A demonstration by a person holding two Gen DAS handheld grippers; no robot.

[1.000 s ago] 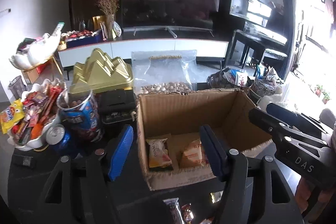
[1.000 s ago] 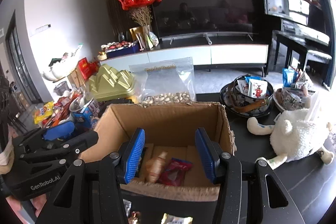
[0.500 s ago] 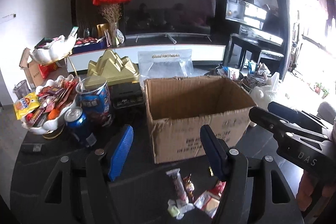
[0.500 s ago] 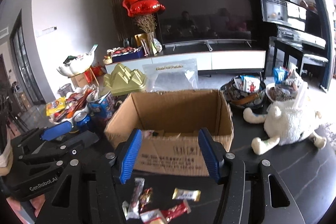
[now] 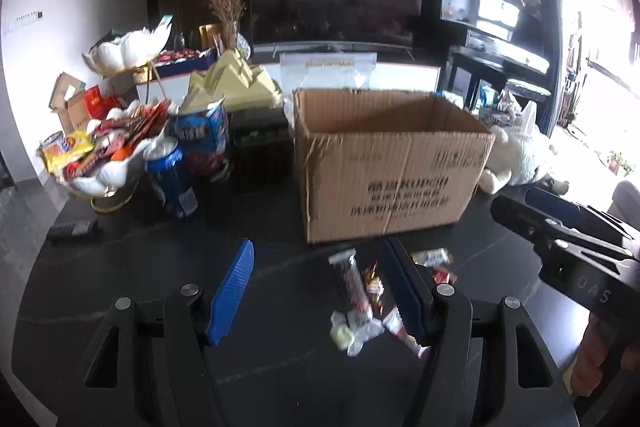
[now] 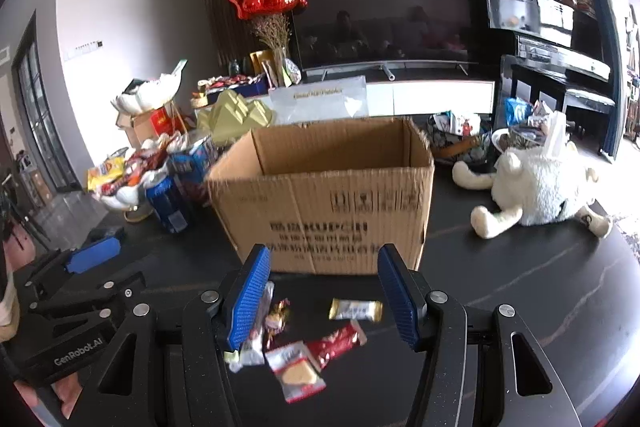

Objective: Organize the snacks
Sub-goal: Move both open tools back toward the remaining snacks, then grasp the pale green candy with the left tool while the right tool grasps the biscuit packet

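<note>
An open cardboard box [image 5: 392, 167] stands on the dark table; it also shows in the right wrist view [image 6: 328, 203]. Several loose snack packets lie in front of it: a long dark bar [image 5: 352, 281], a gold bar [image 6: 355, 309], a red packet [image 6: 336, 343] and a white-and-yellow packet [image 6: 296, 371]. My left gripper [image 5: 320, 287] is open and empty above the table, left of the packets. My right gripper [image 6: 324, 291] is open and empty above the packets. Each gripper shows in the other's view: the right [image 5: 568, 227], the left [image 6: 80, 267].
A white dish of snacks [image 5: 100, 151], a blue can [image 5: 170, 179] and a blue snack tub [image 5: 204, 135] stand left of the box. A white plush toy [image 6: 536, 187] lies to the right. A gold mountain-shaped box [image 5: 232, 87] and a clear bag [image 5: 328, 75] stand behind.
Both grippers have pulled back and down from over the box. The box inside is out of sight now, and the loose packets in front of it have come into view.
</note>
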